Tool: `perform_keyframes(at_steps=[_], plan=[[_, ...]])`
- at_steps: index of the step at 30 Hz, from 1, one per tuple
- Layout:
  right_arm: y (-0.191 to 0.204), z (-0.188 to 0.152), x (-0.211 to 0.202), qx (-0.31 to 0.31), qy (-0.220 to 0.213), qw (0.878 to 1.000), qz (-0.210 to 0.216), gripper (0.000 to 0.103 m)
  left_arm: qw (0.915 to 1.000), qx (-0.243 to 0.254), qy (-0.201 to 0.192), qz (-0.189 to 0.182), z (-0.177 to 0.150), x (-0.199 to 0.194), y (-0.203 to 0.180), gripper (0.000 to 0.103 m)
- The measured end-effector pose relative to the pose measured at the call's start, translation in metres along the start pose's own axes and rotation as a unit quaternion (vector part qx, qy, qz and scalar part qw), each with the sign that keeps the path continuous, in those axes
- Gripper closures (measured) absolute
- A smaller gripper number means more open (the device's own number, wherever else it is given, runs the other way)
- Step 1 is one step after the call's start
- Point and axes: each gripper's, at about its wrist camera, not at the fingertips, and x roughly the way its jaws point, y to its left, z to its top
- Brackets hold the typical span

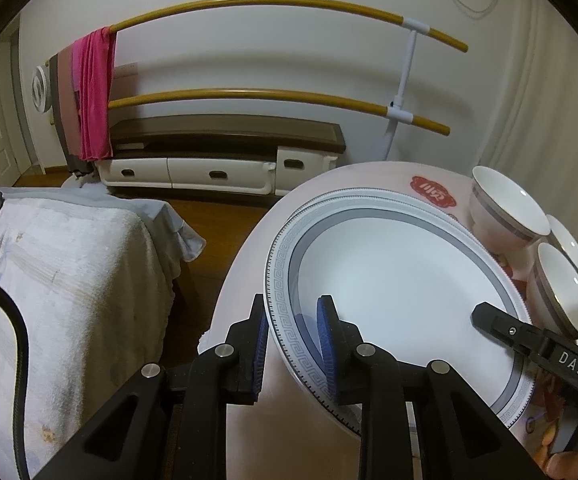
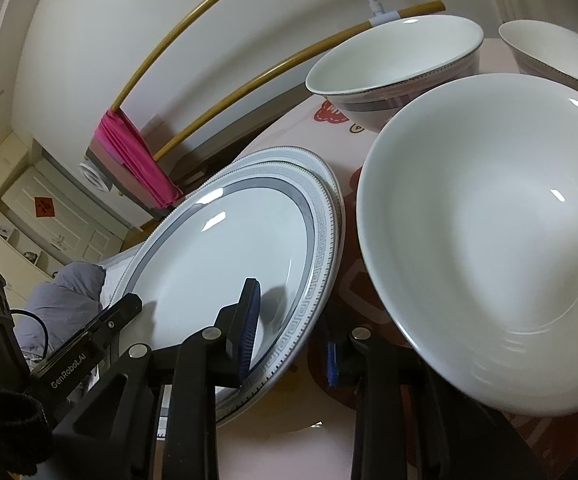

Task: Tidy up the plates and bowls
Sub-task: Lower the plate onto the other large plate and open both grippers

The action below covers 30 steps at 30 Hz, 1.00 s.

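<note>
The left tool (image 1: 295, 344) is straddling the near rim of the top plate (image 1: 401, 276), one blue pad under the rim and one inside it, seemingly pinching it. The right tool (image 2: 291, 338) is bracketing the same plate (image 2: 229, 248) at its opposite edge, one finger inside and one beneath; whether it is pressing cannot be told. That plate is sitting on a second plate (image 2: 321, 168) on the white tabletop (image 1: 249, 264). Three white bowls (image 1: 505, 204) are standing just beside the stack. Farther off, a bed (image 1: 69, 264), a drying rack (image 1: 249, 96) with a pink cloth (image 1: 95, 92) are showing.
</note>
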Motion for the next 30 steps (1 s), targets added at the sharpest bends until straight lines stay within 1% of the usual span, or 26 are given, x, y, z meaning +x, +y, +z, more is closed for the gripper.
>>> perform_keyframes(at_steps=[5,10,12,15,17,19,24,30], plan=[[-0.001,0.001,0.0,0.001,-0.001,1.0,0.002,0.076,0.9992,0.024,-0.002,0.03,-0.001,-0.003,-0.012,0.079],[-0.001,0.001,-0.001,0.001,-0.001,1.0,0.005,0.076,0.9989,0.028,-0.011,0.037,-0.003,-0.009,-0.019,0.079],[-0.001,0.001,-0.001,0.0,-0.002,1.0,0.005,0.075,0.9991,0.028,-0.012,0.028,-0.005,-0.011,-0.02,0.079],[-0.001,0.001,-0.001,0.001,-0.002,1.0,0.007,0.075,0.9996,0.026,-0.003,0.014,-0.007,-0.008,-0.019,0.079],[-0.001,0.001,-0.001,0.001,-0.001,1.0,0.008,0.075,0.9994,0.029,0.003,0.019,-0.009,-0.005,-0.019,0.079],[-0.001,0.002,0.0,0.001,-0.001,1.0,0.009,0.075,0.9995,0.026,0.009,0.016,-0.01,-0.003,-0.018,0.079],[0.0,0.003,0.0,0.003,-0.001,1.0,0.012,0.075,0.9996,0.023,0.007,0.017,-0.008,-0.006,-0.015,0.079],[0.003,0.003,0.001,-0.004,0.001,1.0,-0.001,0.074,0.9997,0.014,0.008,0.017,-0.008,-0.011,-0.019,0.078]])
